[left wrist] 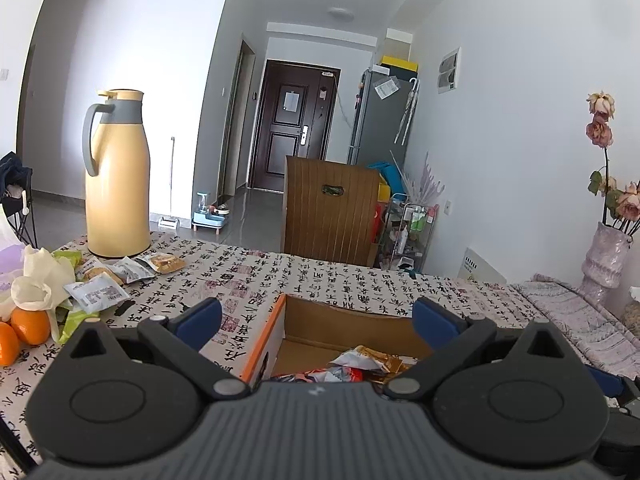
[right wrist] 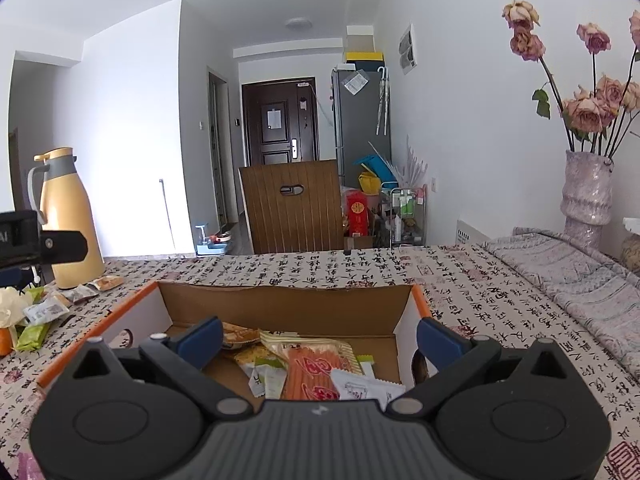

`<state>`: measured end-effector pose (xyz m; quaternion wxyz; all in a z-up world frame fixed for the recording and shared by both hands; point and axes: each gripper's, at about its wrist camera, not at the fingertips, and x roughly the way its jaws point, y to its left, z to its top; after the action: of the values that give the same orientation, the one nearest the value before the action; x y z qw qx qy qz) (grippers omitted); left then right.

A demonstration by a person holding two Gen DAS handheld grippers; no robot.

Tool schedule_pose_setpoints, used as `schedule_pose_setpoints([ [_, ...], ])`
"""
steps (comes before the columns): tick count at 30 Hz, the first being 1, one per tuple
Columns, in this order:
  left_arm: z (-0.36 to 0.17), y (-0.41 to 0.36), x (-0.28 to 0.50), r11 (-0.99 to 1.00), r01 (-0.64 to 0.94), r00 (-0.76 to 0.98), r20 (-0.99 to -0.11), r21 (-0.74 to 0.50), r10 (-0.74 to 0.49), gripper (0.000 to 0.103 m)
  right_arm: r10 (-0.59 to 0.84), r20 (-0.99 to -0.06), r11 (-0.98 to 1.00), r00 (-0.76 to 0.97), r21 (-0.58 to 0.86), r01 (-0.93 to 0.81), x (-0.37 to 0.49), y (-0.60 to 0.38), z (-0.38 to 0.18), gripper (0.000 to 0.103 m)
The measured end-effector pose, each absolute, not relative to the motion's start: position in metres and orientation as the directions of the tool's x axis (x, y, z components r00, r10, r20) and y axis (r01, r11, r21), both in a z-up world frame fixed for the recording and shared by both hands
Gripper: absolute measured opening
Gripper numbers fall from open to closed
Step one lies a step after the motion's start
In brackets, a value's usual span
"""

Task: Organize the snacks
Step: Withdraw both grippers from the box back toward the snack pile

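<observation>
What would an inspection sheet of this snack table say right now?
Surface: table under a calligraphy-print tablecloth.
Job's things: open cardboard box holding snack packets; more loose snack packets lie beside the yellow thermos jug.
Clutter: oranges, crumpled tissue, vase of dried roses.
Grippers: left tool and right tool both open, empty, at the box.
Cables: nothing seen.
Surroundings: wooden chair, fridge, dark door.
</observation>
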<state>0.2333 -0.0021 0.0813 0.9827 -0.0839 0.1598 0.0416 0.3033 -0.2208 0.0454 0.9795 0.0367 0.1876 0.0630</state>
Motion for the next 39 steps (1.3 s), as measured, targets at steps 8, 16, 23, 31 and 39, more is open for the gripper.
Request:
schedule_pose_setpoints([
  [8, 0.091, 0.0, 0.202, 0.985, -0.097, 0.949, -0.31, -0.139, 0.05, 0.103, 0.146, -0.374, 0.989, 0.916, 0.09, -0.121, 0.277, -0.219, 0.05, 0.103],
  [16, 0.085, 0.008, 0.168, 0.987, -0.088, 0.944, -0.327, -0.131, 0.041, 0.103, 0.154, -0.388, 0.988, 0.909, 0.079, -0.133, 0.241, -0.213, 0.049, 0.103],
  [23, 0.076, 0.021, 0.142, 0.988, -0.086, 0.937, -0.346, -0.128, 0.037, 0.103, 0.161, -0.401, 0.987, 0.902, 0.079, -0.141, 0.212, -0.209, 0.045, 0.103],
  [31, 0.061, 0.031, 0.114, 0.991, -0.071, 0.926, -0.376, -0.11, 0.024, 0.103, 0.179, -0.424, 0.984, 0.888, 0.08, -0.161, 0.183, -0.198, 0.036, 0.103],
  [39, 0.042, 0.041, 0.089, 0.995, -0.042, 0.912, -0.411, -0.093, 0.0, 0.103, 0.181, -0.467, 0.984, 0.866, 0.089, -0.157, 0.161, -0.188, 0.021, 0.103],
])
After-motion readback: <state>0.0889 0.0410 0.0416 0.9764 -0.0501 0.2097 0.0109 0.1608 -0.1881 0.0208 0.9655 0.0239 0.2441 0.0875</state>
